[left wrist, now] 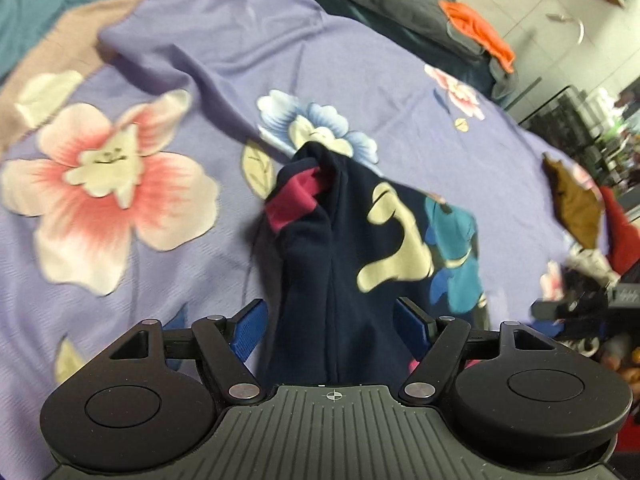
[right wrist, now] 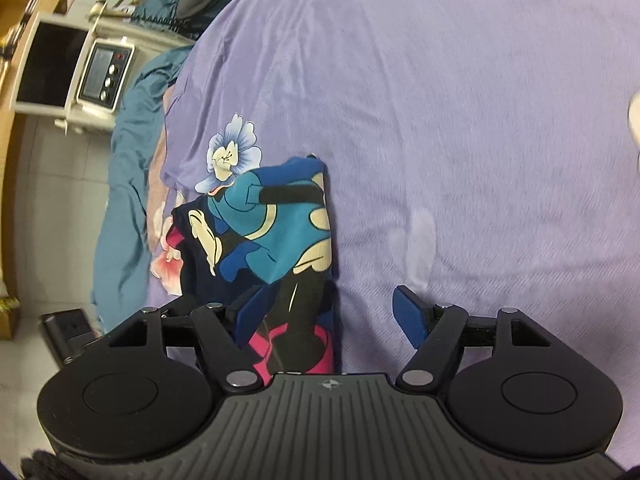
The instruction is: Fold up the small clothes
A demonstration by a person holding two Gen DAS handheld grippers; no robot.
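Dark shirt (left wrist: 344,264) on bed (left wrist: 192,240), half folded. Left claw (left wrist: 336,320), right claw (right wrist: 324,316) wide open, holding nothing. Next: grab edge, fold over.

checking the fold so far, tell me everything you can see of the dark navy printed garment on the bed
The navy garment is soft knit fabric with a cartoon print in teal, blue and cream, plus magenta trim. It lies bunched and partly folded on the purple flowered bedspread, one end humped up in creases, not flat. It runs between the open blue fingers of the left gripper; the pads do not press it. The right gripper is open too, its left finger over the cloth.
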